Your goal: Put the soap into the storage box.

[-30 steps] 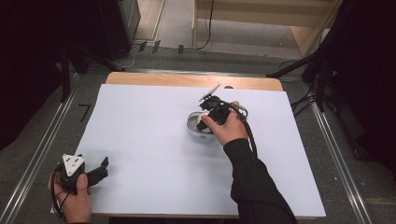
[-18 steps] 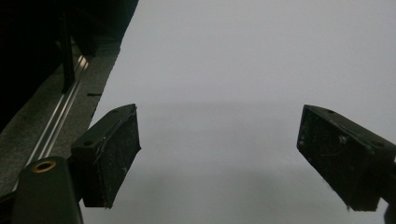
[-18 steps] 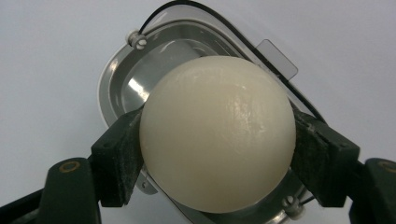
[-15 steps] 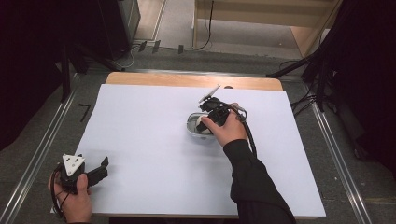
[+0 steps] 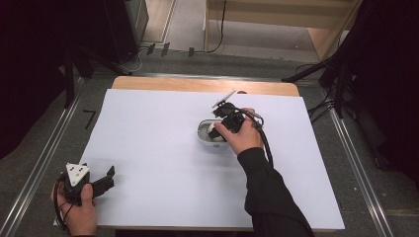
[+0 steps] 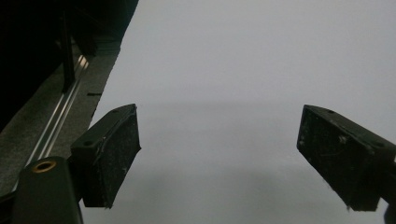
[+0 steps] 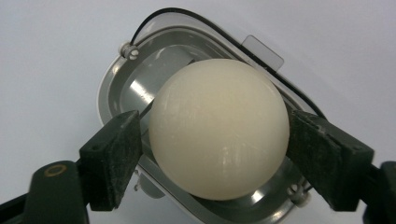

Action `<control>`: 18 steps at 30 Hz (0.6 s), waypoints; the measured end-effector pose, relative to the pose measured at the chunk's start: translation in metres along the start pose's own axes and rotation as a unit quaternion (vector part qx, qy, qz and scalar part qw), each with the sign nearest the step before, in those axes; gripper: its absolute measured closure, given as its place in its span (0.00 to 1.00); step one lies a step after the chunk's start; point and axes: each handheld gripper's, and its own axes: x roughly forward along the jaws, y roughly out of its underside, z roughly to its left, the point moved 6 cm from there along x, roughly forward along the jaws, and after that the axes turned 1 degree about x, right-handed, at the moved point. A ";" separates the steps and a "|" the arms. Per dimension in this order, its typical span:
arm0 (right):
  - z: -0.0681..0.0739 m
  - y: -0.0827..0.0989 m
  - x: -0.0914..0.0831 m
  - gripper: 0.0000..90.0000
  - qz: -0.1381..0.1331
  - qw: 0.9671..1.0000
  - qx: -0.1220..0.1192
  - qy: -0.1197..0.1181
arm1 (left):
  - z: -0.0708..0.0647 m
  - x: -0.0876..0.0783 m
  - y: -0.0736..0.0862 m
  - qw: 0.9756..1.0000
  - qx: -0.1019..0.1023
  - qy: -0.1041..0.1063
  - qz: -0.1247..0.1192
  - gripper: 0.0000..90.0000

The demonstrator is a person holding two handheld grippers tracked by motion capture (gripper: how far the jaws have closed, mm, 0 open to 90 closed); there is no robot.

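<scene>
In shiny metal tray (image 7: 122, 93): smooth cream ball (image 7: 218, 128), round.

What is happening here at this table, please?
A person works with two handheld grippers. The right gripper has a cream ball between its jaws, over a small metal container on the white table. Its jaws have just been opening, and a gap shows on the left side. The left gripper rests open at the table's near left corner.

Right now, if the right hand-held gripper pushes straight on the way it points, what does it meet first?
The cream ball, already between the right hand-held gripper jaws; just behind it sits the metal dish, then the white table.
</scene>
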 end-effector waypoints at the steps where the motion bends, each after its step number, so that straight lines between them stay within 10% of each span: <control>1: 0.000 0.000 0.000 0.20 0.000 1.000 0.000 0.000 | 0.000 0.000 0.000 1.000 0.000 0.000 0.000 0.16; 18: -0.007 0.013 -0.014 0.14 -0.023 1.000 0.015 0.009 | 0.000 0.000 0.000 1.000 0.001 0.000 0.001 0.16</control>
